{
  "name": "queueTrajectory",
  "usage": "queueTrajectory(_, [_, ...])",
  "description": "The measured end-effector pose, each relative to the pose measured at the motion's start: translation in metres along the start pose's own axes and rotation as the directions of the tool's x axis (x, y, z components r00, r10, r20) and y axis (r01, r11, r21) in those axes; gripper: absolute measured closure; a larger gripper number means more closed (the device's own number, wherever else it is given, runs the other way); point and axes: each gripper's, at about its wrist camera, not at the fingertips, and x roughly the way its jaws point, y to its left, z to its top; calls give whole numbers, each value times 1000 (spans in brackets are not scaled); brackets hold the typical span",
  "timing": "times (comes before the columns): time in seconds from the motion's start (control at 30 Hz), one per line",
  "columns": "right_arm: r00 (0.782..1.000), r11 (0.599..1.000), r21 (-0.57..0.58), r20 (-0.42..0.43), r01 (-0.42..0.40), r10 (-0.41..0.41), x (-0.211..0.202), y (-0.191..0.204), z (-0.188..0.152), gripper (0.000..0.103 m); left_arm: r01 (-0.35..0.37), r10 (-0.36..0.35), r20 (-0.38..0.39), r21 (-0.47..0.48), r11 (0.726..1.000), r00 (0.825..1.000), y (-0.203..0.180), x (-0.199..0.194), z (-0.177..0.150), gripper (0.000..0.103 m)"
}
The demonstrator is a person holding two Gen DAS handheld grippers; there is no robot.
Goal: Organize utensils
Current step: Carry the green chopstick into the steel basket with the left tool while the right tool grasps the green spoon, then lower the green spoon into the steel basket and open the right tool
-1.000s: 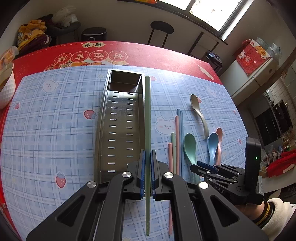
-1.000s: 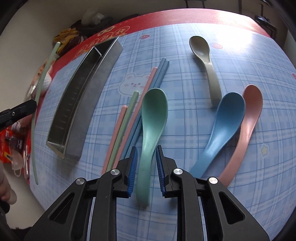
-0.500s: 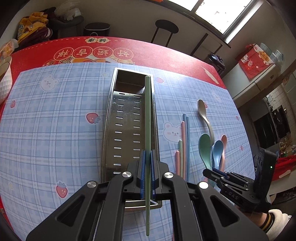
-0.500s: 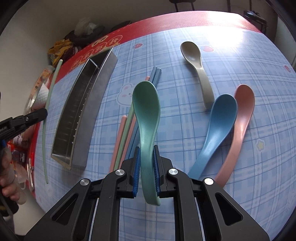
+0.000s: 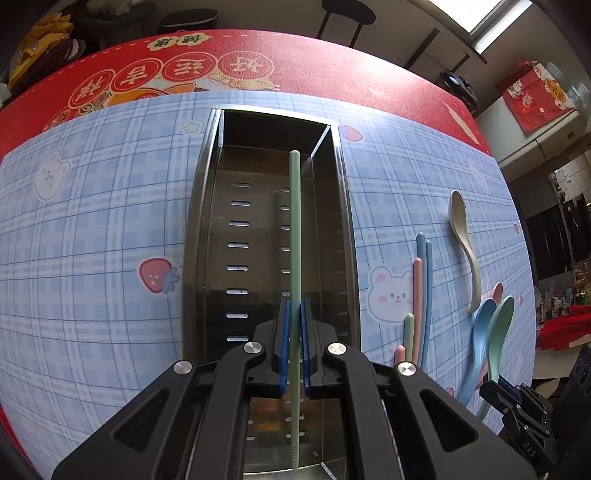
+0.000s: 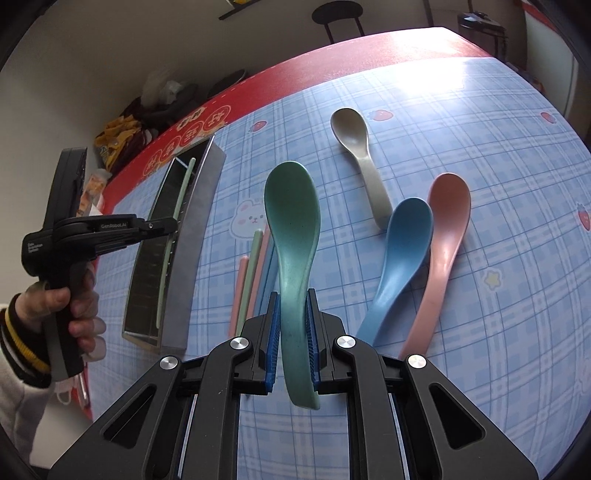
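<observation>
Now your left gripper (image 5: 294,345), clamped on the pale green chopstick (image 5: 294,236), has descended into the perforated steel tray (image 5: 192,236); your right gripper (image 6: 292,328) has pinched and lifted the teal plastic spoon (image 6: 293,221) off the table.

Green spoon (image 6: 293,236) hides the loose chopsticks' (image 6: 255,266) far ends.

Daylight from a window (image 5: 495,22) at the top right, white glare washing out the far tablecloth (image 6: 436,70), soft shadows under the spoons, dim reflective tray interior (image 5: 255,236), sharp focus throughout, strong fisheye curvature, dark vignetted corners.
</observation>
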Motion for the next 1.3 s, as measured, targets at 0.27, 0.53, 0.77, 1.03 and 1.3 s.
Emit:
queueTrajectory(0.27, [1000, 1000, 26, 7, 4, -4, -3, -5, 0, 90, 57, -57, -1, 11, 998, 998, -5, -1, -1, 88])
queueTrajectory(0.53, [1000, 1000, 2, -13, -13, 13, 4, 20, 16, 90, 13, -21, 140, 59, 998, 990, 3, -55, -16, 63])
queueTrajectory(0.77, [998, 996, -77, -49, -36, 32, 27, 79, 40, 90, -99, 84, 234, 51, 994, 969, 39, -92, -39, 41])
queueTrajectory(1.03, [995, 990, -140, -104, -25, 10, 81, 154, 82, 90, -181, 201, 293, -92, 979, 935, 95, -119, -63, 12])
queueTrajectory(1.3, [986, 990, -132, -149, 54, -74, 131, 187, 103, 90, -185, 242, 297, -207, 961, 924, 132, -133, -92, 11])
